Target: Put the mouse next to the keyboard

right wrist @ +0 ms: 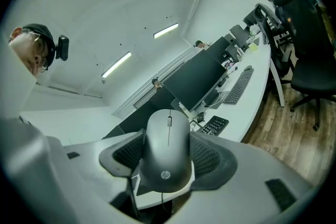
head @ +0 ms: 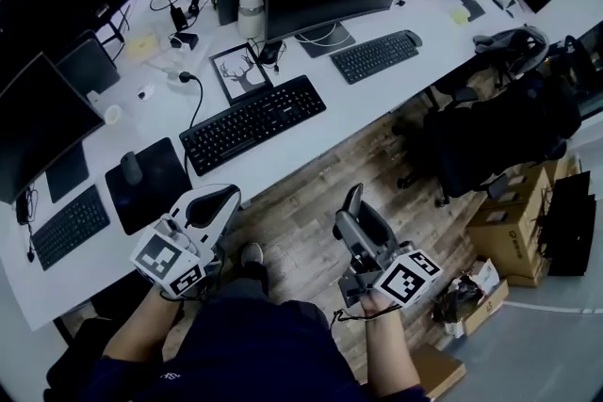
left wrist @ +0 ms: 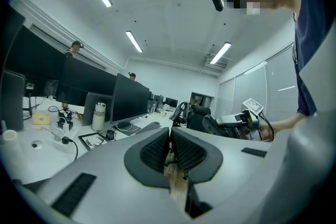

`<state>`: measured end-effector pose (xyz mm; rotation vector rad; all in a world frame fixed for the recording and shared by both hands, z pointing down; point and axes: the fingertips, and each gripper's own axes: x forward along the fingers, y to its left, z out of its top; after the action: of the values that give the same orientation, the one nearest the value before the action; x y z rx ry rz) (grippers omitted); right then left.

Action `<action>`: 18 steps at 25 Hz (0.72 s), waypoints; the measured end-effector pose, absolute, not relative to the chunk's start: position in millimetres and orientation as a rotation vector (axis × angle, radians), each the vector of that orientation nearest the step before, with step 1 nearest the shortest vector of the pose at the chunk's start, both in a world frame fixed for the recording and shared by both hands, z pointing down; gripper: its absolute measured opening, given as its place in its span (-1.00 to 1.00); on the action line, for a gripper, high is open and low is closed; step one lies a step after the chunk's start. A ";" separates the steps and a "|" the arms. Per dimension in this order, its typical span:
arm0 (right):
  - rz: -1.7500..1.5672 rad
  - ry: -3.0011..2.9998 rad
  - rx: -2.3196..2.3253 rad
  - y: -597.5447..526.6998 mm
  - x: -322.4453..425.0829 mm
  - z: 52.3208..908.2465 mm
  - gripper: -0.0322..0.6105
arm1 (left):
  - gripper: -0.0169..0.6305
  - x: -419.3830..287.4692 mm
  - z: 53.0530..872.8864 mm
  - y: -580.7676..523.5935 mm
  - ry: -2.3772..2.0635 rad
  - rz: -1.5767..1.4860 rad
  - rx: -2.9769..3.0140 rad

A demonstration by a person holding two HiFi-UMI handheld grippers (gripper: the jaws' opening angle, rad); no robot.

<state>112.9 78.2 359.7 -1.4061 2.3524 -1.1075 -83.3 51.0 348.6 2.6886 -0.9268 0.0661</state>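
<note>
My right gripper [head: 354, 201] is shut on a dark grey mouse [right wrist: 168, 150], whose sides are pressed by the ribbed pads; it hangs over the wooden floor, short of the desk edge. The black keyboard [head: 252, 122] lies on the white desk [head: 377, 94], in front of the monitor, up and left of that gripper. The same keyboard [right wrist: 214, 125] shows just beyond the mouse in the right gripper view. My left gripper [head: 220, 199] hovers at the desk's front edge, below the keyboard's left end. Its pads [left wrist: 157, 149] meet with nothing between them.
A second mouse [head: 132, 168] sits on a black pad [head: 151, 184] left of the keyboard. A framed deer picture [head: 240, 71], a steel flask [head: 251, 11], more keyboards [head: 375, 56] and monitors crowd the desk. Office chairs [head: 490, 132] and cardboard boxes [head: 513, 226] stand on the right.
</note>
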 end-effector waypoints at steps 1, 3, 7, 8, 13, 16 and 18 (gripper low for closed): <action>-1.108 2.354 -1.406 74.4 111.0 359.9 -0.03 | -0.83 -84.9 349.3 47.4 -0.926 0.066 2.688; -1.110 2.357 -1.406 67.6 108.6 360.8 -0.03 | -0.83 -87.1 350.1 41.1 -0.926 0.065 2.688; -1.116 2.362 -1.405 54.3 106.5 362.9 -0.03 | -0.83 -90.6 350.7 29.4 -0.931 0.068 2.686; -1.117 2.363 -1.404 50.8 106.4 362.9 -0.03 | -0.83 -91.2 350.6 26.5 -0.933 0.070 2.686; -1.114 2.369 -1.397 35.2 104.1 361.2 -0.03 | -0.83 -94.9 348.7 14.9 -0.942 0.074 2.687; -1.106 2.373 -1.391 26.5 103.4 359.9 -0.03 | -0.83 -96.0 347.3 7.9 -0.948 0.073 2.691; -1.104 2.374 -1.389 21.2 104.3 360.0 -0.03 | -0.83 -95.5 346.9 3.6 -0.952 0.073 2.692</action>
<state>104.3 21.2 360.0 -1.3888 2.3742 -1.1042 -95.5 3.6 346.9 2.6919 -0.9519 0.0729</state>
